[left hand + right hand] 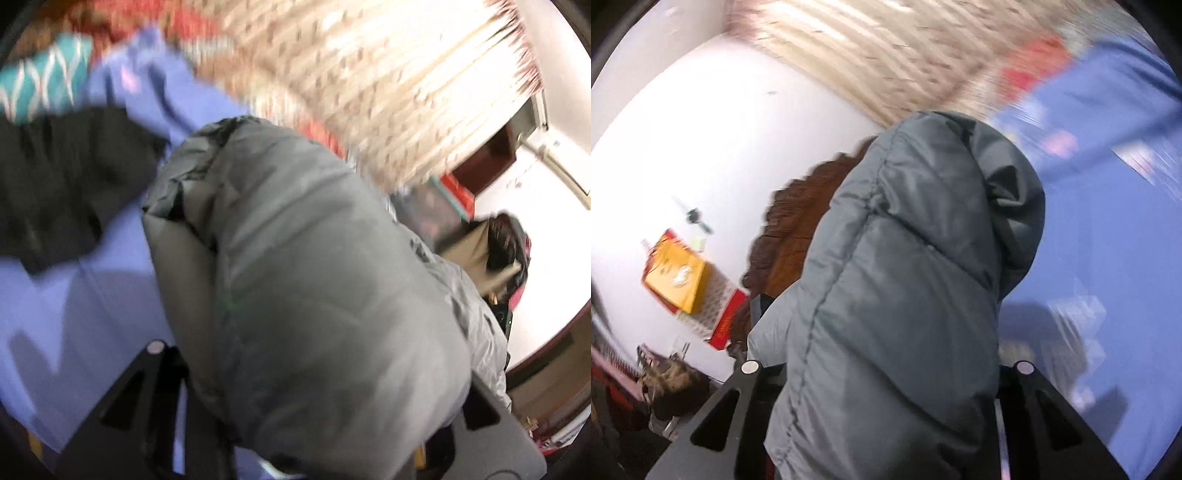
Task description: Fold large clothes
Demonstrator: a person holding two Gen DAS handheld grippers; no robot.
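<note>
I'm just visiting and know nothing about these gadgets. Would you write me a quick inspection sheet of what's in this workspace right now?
Surface: blue bedsheet, seen through motion blur.
Job's things: grey puffer jacket, bunched thick between the fingers of both grippers and filling the middle of each view.
Clutter: black garment lying on the sheet; teal patterned cloth beyond it.
Grippers: left gripper shut on the jacket; right gripper shut on the jacket too.
Cables: nothing seen.
Surroundings: patterned curtain, white wall, dark carved wooden headboard, yellow and red box; all blurred.
</note>
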